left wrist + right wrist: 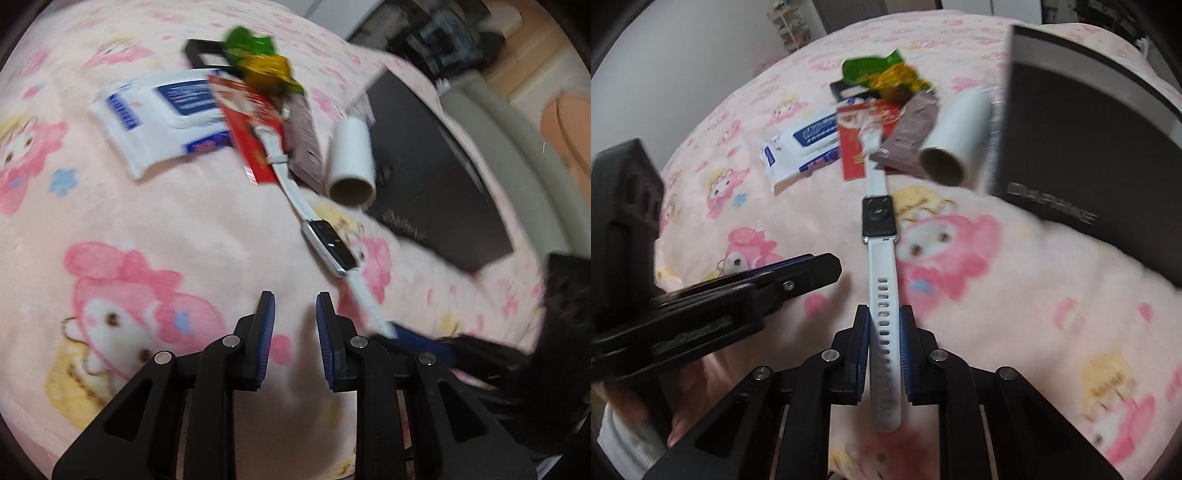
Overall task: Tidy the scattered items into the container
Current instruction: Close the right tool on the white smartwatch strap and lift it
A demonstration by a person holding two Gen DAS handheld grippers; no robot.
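- The right tool [884, 341] is clamped on the strap of the white watch [878, 216], which stretches across the pink bed [1015, 332] toward the pile just beside the black box [1082, 147].
- The left tool [295, 328] stands slightly apart, holding nothing.
- Risk: the far strap end lies on the red packet [854, 155]; lifting could drag it.
- The strap may slip or swing.

You can pretty much only read one thing here: the dark box [1082, 125] has light block capitals along its near edge that look like "DAPHNE", smeared by blur. The wipes pack [801, 147] has a blue label with white writing and the red packet [855, 144] has some print, but you can't make out either one.
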